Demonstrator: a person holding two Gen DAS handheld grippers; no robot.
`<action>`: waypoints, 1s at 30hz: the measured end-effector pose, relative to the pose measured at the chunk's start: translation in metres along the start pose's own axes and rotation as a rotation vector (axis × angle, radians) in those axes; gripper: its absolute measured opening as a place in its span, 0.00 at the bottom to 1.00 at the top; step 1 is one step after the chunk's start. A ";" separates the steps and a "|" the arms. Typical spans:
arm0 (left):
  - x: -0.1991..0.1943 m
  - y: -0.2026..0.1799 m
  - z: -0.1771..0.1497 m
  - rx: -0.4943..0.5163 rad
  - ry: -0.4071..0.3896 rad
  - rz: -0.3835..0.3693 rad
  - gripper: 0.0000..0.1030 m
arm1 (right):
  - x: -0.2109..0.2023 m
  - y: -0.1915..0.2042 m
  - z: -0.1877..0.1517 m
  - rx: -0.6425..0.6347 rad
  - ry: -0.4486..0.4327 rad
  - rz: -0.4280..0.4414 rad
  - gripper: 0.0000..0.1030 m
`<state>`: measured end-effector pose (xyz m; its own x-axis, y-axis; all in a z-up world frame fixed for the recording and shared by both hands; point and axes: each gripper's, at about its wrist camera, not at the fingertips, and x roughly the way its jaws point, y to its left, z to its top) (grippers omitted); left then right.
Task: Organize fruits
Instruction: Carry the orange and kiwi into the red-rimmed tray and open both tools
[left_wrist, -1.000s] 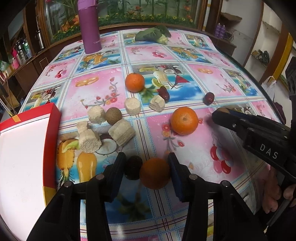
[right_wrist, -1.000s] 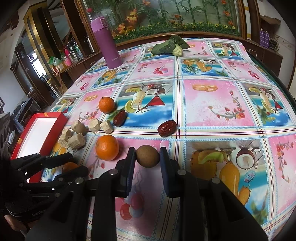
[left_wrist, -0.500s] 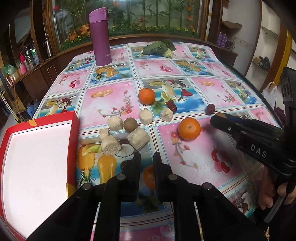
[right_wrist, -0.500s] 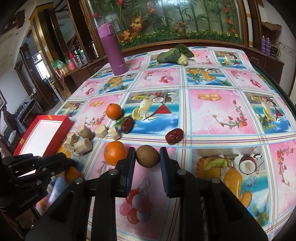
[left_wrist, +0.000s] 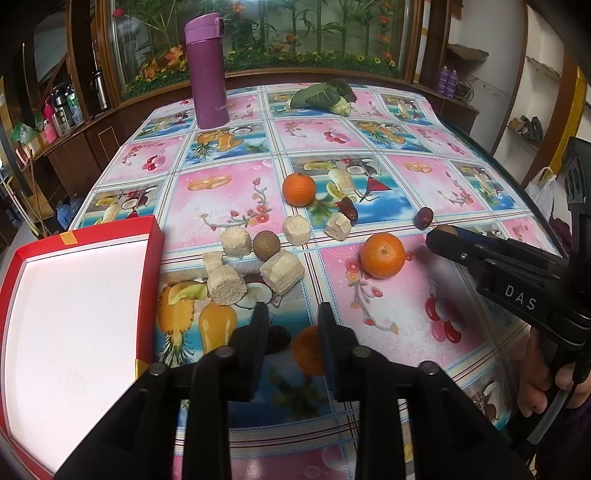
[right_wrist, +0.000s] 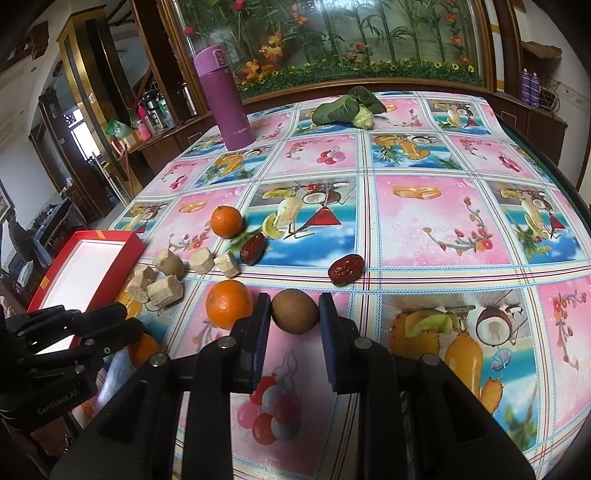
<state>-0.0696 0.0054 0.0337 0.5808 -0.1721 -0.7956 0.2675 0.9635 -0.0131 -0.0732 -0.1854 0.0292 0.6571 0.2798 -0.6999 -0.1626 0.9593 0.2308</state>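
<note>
The right tool (right_wrist: 294, 314) pinched a round brown fruit (right_wrist: 294, 311) at lower centre; the left tool (left_wrist: 291, 325) hung spread above a small orange (left_wrist: 308, 349) on the desk (left_wrist: 406, 317).

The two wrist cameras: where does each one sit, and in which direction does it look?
Left wrist view: on the left gripper, looking forward across the table toward the purple flask; its own open jaws show, with the right gripper and a hand at right.
Right wrist view: on the right gripper, facing the same way; its jaws grip a brown round fruit; the left gripper shows at lower left.
Shared: the flask, the red box, the near orange.
</note>
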 end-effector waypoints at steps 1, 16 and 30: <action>0.000 0.000 -0.001 -0.002 0.001 0.000 0.37 | 0.000 0.000 0.000 0.000 0.001 0.000 0.28; -0.011 0.004 -0.021 0.024 -0.012 -0.092 0.65 | -0.001 0.000 0.000 0.006 0.004 0.019 0.28; 0.008 -0.022 -0.027 0.096 0.042 -0.126 0.52 | -0.002 -0.002 0.000 0.013 0.008 0.027 0.28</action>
<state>-0.0915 -0.0117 0.0110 0.5055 -0.2800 -0.8161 0.4102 0.9102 -0.0581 -0.0745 -0.1877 0.0300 0.6466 0.3064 -0.6986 -0.1707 0.9507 0.2589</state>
